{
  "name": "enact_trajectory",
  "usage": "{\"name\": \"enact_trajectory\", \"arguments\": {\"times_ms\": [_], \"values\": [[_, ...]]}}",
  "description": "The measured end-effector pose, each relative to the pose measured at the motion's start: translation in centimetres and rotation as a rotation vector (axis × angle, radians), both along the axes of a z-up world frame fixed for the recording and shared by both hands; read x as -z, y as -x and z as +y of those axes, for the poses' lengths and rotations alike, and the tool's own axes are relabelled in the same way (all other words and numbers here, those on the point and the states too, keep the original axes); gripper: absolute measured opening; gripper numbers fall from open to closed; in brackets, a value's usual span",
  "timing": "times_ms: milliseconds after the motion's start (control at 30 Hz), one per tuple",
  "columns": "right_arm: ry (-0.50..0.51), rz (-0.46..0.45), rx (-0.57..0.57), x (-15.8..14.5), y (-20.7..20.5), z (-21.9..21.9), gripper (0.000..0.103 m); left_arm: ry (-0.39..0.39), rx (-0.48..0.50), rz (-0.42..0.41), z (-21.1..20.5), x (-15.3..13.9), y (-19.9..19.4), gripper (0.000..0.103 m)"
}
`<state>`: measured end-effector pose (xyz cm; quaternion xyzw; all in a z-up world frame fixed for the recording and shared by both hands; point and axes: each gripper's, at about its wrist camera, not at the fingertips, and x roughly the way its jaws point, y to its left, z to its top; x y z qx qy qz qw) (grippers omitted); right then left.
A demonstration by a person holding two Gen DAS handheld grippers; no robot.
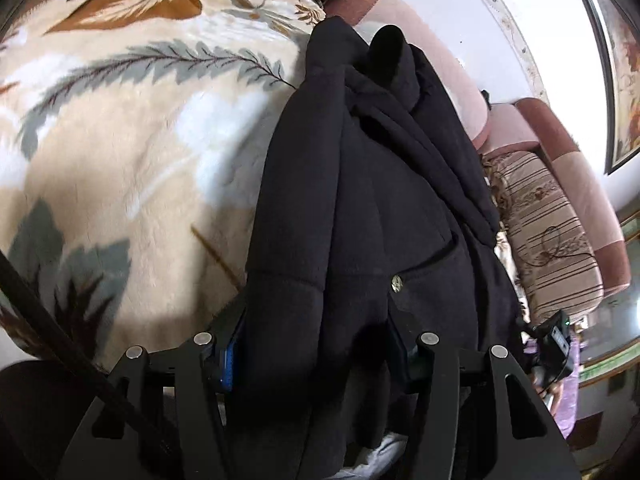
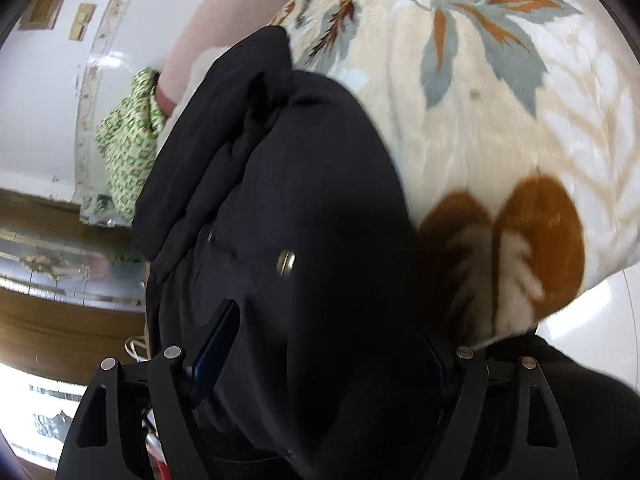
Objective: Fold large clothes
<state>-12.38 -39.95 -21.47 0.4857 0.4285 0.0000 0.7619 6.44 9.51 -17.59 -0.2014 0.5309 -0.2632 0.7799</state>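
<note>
The black hooded jacket (image 1: 360, 216) is a thick, soft garment, bunched lengthwise into heavy folds, with its hood at the far end and a small metal snap (image 1: 397, 283) showing on the front near a curved pocket seam. It lies along the edge of a bed covered by a cream blanket (image 1: 132, 140) printed with grey and brown leaves, next to the pink headboard (image 1: 460, 80). From the right wrist view the same jacket (image 2: 288, 208) fills the centre, puffed up in rounded folds, its snap (image 2: 285, 262) catching the light, with the blanket (image 2: 480, 120) spread to the right and a green patterned cloth (image 2: 128, 148) beyond it to the left. The left claw (image 1: 316, 360) points forward along the length of the garment, its blue-padded fingers (image 1: 229, 364) set on either side of the near hem, which is pinched between them. The right claw (image 2: 320, 360) likewise reaches in low, one finger (image 2: 214, 354) visible at the left of the fabric while the other is mostly buried under the cloth; it appears to be clamped on the jacket's near edge, though the dark fabric hides the contact. A striped cushion (image 1: 552, 232) sits beyond the bed.
</note>
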Motion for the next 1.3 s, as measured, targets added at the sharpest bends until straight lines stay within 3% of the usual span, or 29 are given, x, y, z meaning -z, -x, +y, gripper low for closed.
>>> {"name": "enact_trajectory", "arguments": {"times_ms": [133,267,300,367,500,600,800,933,1067,1200,1300], "values": [[0.118,0.007,-0.062,-0.9,-0.1,2.5,0.080,-0.020,0.051,-0.019,-1.1,-0.1,1.3,0.057],[0.264,0.025,-0.104,-1.5,-0.7,4.7,0.067,-0.083,0.059,-0.045,-2.3,0.0,2.4,0.056],[0.284,0.028,-0.106,-1.6,-0.8,4.8,0.060,-0.102,0.046,-0.056,-2.3,-0.1,2.7,0.051],[0.311,0.032,-0.105,-1.9,-0.9,5.0,0.046,-0.143,0.016,-0.066,-2.3,-0.4,3.1,0.026],[0.390,0.008,-0.134,-3.3,-0.2,5.4,0.025,-0.163,0.003,-0.103,-2.5,-2.0,4.0,0.017],[0.392,-0.041,-0.145,-5.1,0.3,5.2,0.020,-0.173,0.005,-0.151,-3.1,-4.4,4.4,0.015],[0.339,-0.190,-0.131,-9.7,-0.4,3.9,0.016,-0.079,-0.019,-0.203,-3.3,-9.0,3.3,0.015],[0.325,-0.282,-0.115,-13.4,-3.5,3.1,0.016,-0.023,-0.045,-0.242,-3.9,-12.9,0.0,0.014],[0.324,-0.351,-0.060,-16.6,-8.9,1.1,0.015,-0.035,-0.081,-0.277,-6.2,-16.2,-5.6,0.015],[0.324,-0.346,-0.006,-17.8,-15.6,-1.3,0.015,-0.093,-0.123,-0.236,-9.4,-17.3,-13.4,0.015],[0.325,-0.296,0.033,-16.7,-20.5,-2.9,0.015,-0.148,-0.173,-0.162,-11.7,-15.9,-20.4,0.015]]}}
